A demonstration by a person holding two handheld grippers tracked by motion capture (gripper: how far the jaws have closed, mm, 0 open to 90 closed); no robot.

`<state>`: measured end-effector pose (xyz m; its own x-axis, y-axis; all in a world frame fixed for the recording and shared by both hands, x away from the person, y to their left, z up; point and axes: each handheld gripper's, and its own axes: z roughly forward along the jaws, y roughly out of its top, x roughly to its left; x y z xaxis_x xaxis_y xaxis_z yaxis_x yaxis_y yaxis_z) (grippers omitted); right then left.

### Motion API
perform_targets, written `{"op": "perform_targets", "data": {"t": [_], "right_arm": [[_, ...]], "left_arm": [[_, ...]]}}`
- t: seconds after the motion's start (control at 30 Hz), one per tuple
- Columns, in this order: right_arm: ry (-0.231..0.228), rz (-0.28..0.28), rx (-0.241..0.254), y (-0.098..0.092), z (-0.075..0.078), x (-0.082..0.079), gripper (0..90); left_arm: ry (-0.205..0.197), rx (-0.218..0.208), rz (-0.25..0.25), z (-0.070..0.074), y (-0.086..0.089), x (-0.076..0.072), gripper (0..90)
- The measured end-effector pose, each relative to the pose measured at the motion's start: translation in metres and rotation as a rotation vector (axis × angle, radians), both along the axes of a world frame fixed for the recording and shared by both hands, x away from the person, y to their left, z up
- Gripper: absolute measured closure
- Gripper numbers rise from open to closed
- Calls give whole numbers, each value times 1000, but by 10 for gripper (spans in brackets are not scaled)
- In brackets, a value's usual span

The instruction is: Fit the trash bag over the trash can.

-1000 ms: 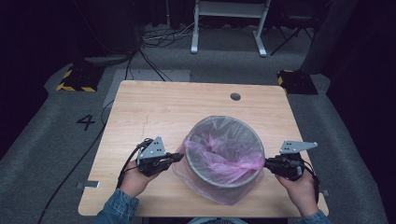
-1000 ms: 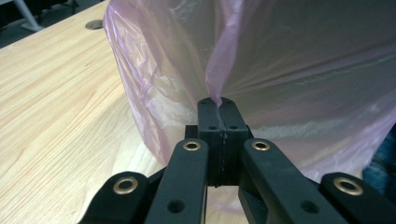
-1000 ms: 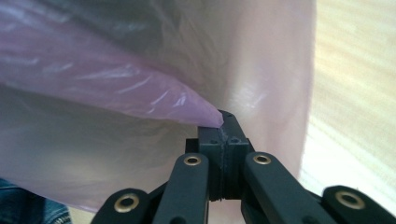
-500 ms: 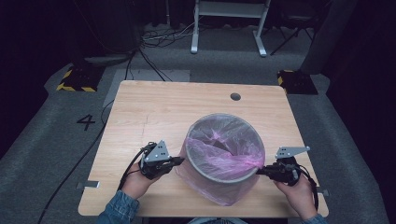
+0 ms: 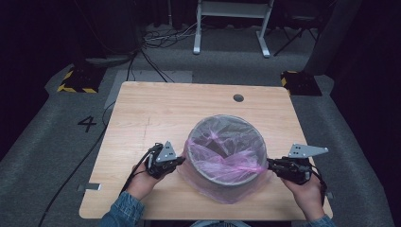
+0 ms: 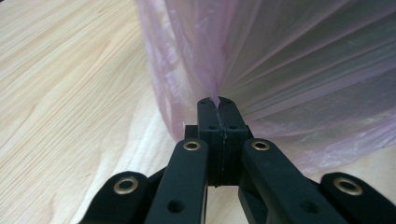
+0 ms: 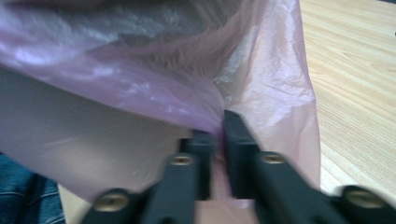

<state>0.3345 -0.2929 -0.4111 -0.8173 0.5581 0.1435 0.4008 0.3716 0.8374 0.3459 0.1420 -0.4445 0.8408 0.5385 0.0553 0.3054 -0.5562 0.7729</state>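
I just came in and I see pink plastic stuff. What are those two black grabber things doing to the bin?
A person is fitting a thin pink bag over a round grey bin on a wooden table. The left gripper is shut on a pinch of the bag at the bin's left side. The right gripper has film between its jaws at the right side. The bag is draped over the rim and down the outside.

Right gripper view: right gripper [image 7: 215,122] motion-blurred, jaw bases cut off at bottom edge. Pink bag [image 7: 154,70] hides bin wall, runs off the frame's top edge.
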Motion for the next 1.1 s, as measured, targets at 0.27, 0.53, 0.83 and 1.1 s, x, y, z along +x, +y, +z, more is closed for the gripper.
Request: {"op": "perform_targets", "data": {"t": [0.27, 0.53, 0.83, 1.1], "right_arm": [[192, -45, -91, -5, -33, 21, 900], [233, -22, -161, 4, -43, 21, 900], [325, -58, -219, -15, -58, 13, 900], [162, -22, -117, -23, -34, -9, 381]], "left_arm": [[-42, 2, -12, 7, -5, -6, 900], [17, 52, 3, -6, -2, 1, 900], [60, 54, 75, -13, 23, 3, 900], [-25, -169, -55, 10, 30, -14, 382]]}}
